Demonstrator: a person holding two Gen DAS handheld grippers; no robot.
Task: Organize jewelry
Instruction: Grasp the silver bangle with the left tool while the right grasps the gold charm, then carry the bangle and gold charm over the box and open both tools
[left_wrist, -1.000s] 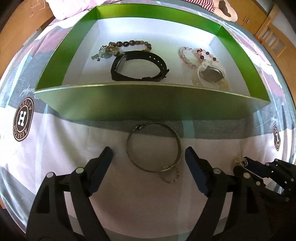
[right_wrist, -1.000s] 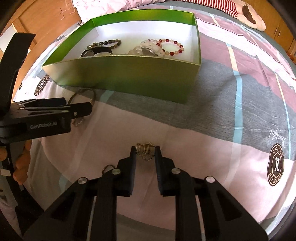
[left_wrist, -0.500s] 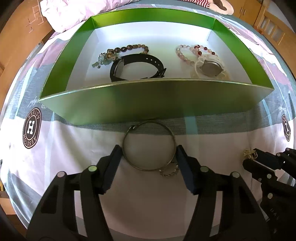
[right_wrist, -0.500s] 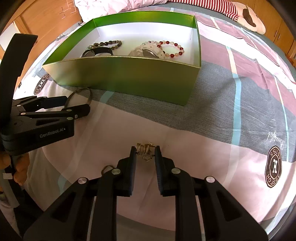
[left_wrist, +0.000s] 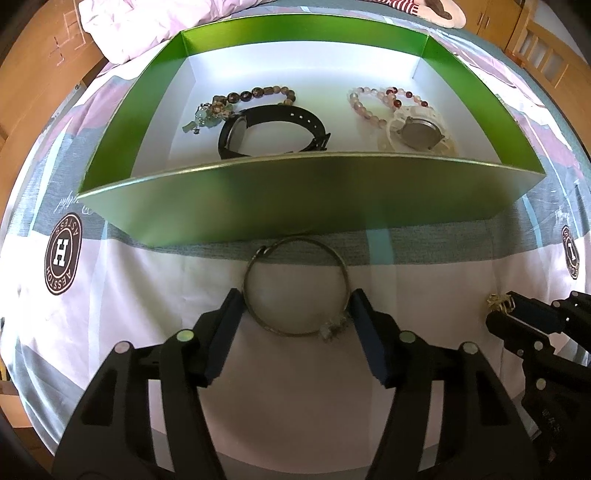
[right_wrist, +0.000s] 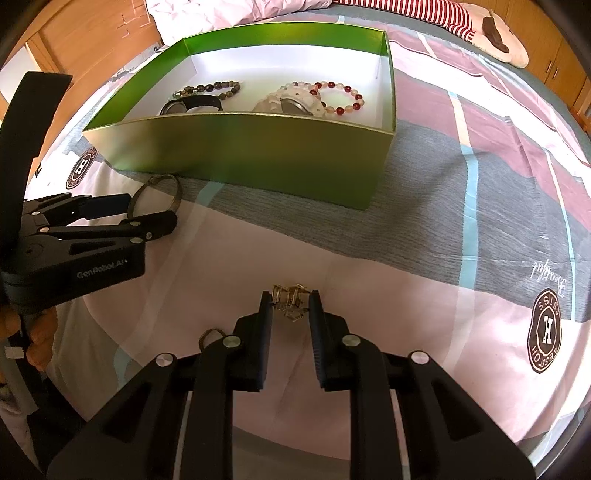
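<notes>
The left gripper (left_wrist: 297, 310) has just been closing on the thin round metal bangle (left_wrist: 295, 286), and its blue-padded jaws now touch the ring on both sides as it lies flat on the patchwork bedsheet (left_wrist: 110, 295), just in front of the green cardboard box (left_wrist: 295, 199); a small sparkly charm (left_wrist: 332, 326) sits at the bangle's near edge by the right pad; the right gripper (right_wrist: 291, 306) is clamped narrowly on a small gold-coloured cluster of jewelry (right_wrist: 290, 297) – pads pressing it from both sides – on the pink part of the sheet, well to the right of the bangle; inside the white-floored box lie a brown beaded bracelet (left_wrist: 255, 94), a black strap watch (left_wrist: 269, 129), a pink and red beaded bracelet (left_wrist: 384, 99) and a translucent white watch (left_wrist: 419, 129) – the two watches nearer the front wall
</notes>
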